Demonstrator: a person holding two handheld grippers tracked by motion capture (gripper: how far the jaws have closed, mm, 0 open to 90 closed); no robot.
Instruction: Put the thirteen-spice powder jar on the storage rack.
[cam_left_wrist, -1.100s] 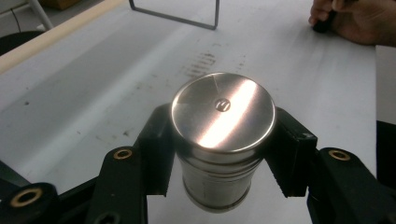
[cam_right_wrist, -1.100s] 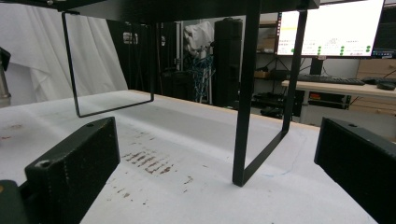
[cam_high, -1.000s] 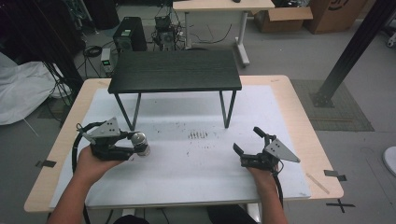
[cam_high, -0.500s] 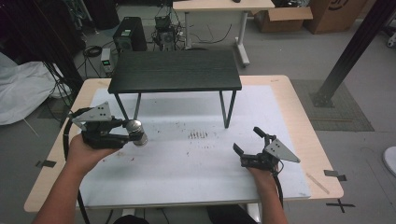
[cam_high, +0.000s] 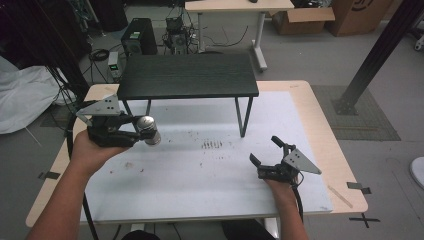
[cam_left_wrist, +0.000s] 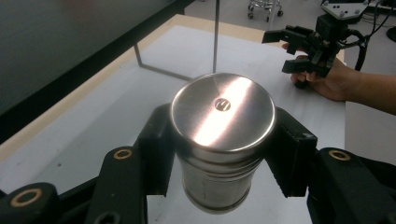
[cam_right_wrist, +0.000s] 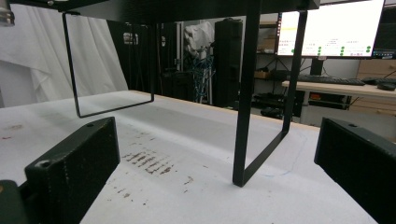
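One brushed-steel cylinder, flat-lidded and shiny with a small mark at its centre, is clamped sideways in the left tool and held above the white surface at 9 o'clock. Two tools are counted: the right tool, at 4 o'clock, rests with jaws apart on nothing. One black shelf stand is seen at 12 o'clock, its legs standing before the right tool.

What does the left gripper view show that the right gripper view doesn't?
Left gripper view: a steel canister clamped between the left tongs, and farther off the right tongs in a hand. Right gripper view: its own tongs open with nothing between them, plus a lit monitor behind. Both: the white table mat and the black stand's legs.
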